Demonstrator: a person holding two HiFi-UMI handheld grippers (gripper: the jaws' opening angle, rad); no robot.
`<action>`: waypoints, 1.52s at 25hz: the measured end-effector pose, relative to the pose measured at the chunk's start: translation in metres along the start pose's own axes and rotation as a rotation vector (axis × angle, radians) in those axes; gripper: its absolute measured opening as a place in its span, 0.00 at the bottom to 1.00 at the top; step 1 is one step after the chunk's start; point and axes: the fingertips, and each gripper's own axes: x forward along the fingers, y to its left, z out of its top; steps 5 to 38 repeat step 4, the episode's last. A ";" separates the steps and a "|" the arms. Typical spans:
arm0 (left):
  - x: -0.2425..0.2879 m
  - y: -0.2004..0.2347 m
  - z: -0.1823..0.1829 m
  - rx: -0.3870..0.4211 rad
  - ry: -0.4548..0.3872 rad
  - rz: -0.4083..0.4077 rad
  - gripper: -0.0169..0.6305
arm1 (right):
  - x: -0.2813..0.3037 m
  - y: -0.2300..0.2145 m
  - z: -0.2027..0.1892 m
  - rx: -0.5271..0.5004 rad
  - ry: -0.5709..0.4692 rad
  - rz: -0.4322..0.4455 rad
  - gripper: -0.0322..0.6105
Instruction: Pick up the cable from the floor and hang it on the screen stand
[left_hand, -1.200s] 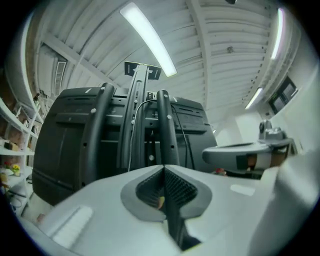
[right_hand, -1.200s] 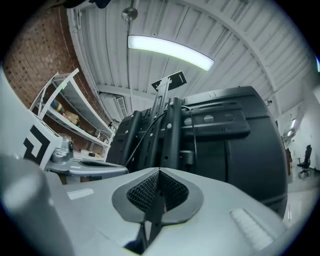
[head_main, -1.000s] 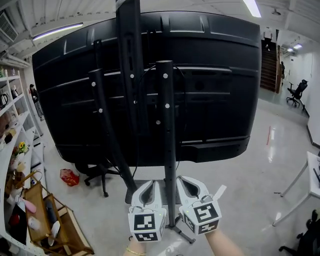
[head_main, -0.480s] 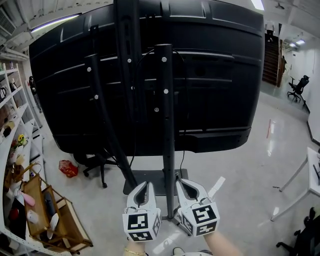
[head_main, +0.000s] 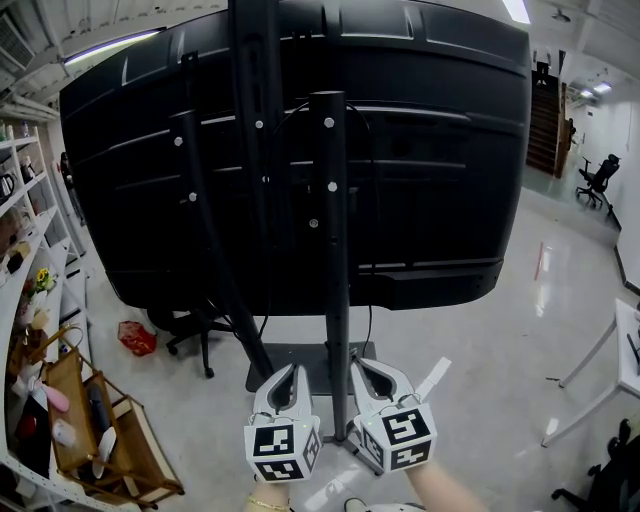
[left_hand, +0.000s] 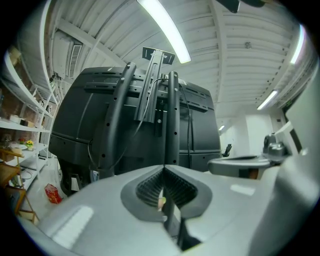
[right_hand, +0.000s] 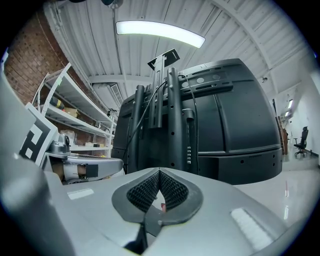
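Black stand (head_main: 330, 200) — left claw (head_main: 292, 370), right claw (head_main: 358, 363) closed.

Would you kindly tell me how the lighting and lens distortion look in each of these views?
Head view: fisheye bows the screen edges, and the glossy floor carries streaks of glare. Left gripper view: the ceiling light is blown out and the corners go dark. Right gripper view: the strip light is also overexposed, and the stand posts curve.
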 end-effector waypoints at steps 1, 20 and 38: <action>0.000 0.001 0.001 -0.001 -0.001 0.002 0.04 | 0.000 0.000 0.000 0.000 -0.001 0.003 0.05; 0.001 0.004 0.003 0.001 -0.005 0.010 0.04 | 0.002 0.001 0.001 0.001 -0.005 0.011 0.05; 0.001 0.004 0.003 0.001 -0.005 0.010 0.04 | 0.002 0.001 0.001 0.001 -0.005 0.011 0.05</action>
